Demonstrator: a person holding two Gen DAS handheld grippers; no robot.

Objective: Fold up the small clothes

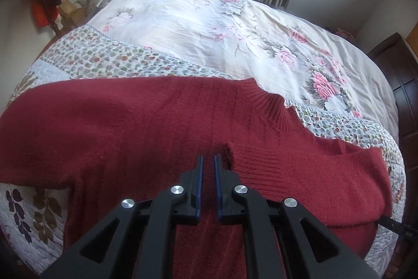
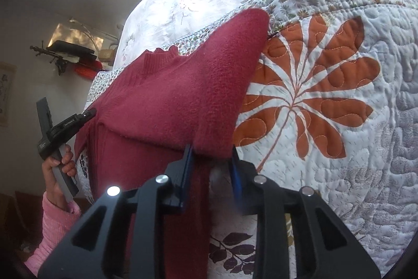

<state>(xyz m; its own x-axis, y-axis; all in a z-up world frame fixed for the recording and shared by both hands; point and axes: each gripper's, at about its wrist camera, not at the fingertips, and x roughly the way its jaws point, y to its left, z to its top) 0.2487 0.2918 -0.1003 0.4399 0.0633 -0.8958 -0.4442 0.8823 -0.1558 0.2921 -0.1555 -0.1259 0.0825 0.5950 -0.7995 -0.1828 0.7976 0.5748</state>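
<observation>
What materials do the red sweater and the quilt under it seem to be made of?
Sweater: probably wool or acrylic knit, matte and fuzzy, with ribbing at the collar. Quilt: likely cotton, matte, puffed by stitched lines around printed leaves.

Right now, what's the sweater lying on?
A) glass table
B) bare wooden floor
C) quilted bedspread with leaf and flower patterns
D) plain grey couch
C: the red sweater lies spread on a quilted bedspread that shows a big orange leaf print in the right wrist view and small flower patches in the left wrist view.
</observation>
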